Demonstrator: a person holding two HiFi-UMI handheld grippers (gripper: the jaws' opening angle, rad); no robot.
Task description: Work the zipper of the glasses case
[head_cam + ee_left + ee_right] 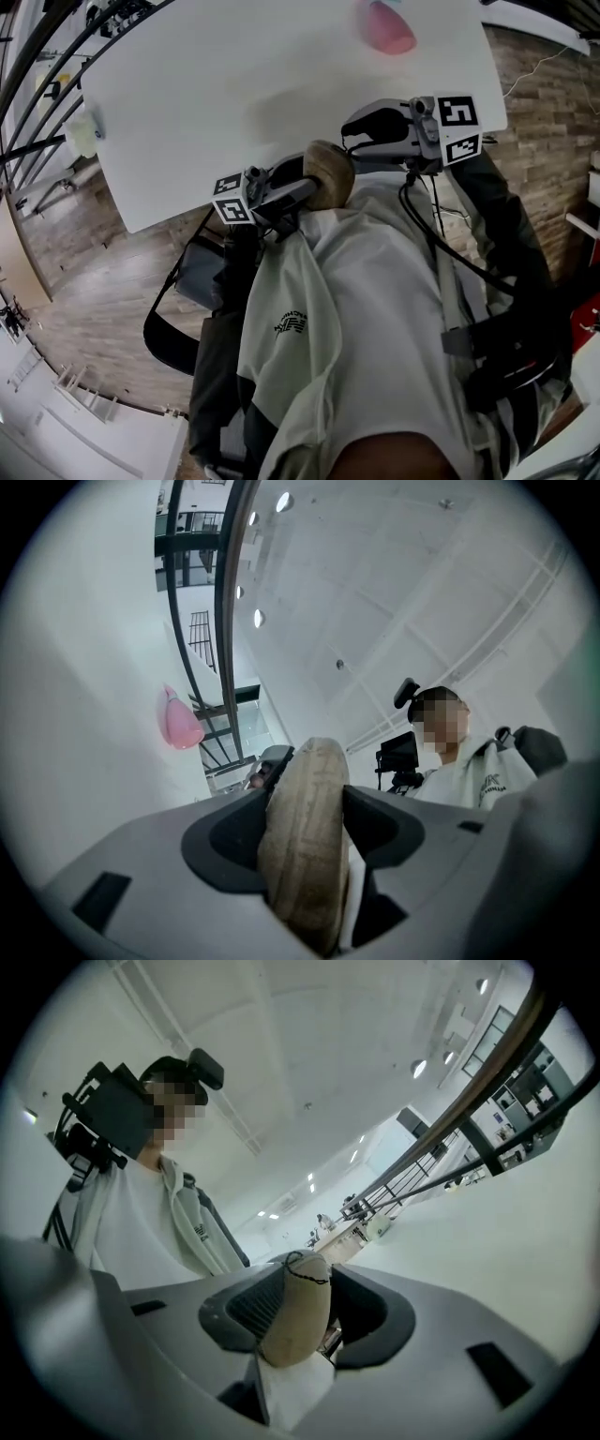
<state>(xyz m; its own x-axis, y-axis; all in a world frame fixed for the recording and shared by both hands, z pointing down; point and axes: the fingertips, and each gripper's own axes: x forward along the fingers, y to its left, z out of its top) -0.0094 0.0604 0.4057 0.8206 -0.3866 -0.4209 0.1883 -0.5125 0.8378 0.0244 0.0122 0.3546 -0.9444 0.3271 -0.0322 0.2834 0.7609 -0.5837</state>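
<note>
- Glasses case (326,172) is held in the air at the table's (234,94) near edge.
- Left gripper (309,803) is clamped across its body; right gripper (298,1302) has jaws apart around its end.
- How far it is zipped is unreadable; judged unfinished.

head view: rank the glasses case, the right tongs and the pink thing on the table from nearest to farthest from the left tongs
1. glasses case: clamped in the left tongs, close to the person's chest.
2. right tongs: just to the right, at the case's other end.
3. pink thing: far off, at the far edge of the white table.
</note>
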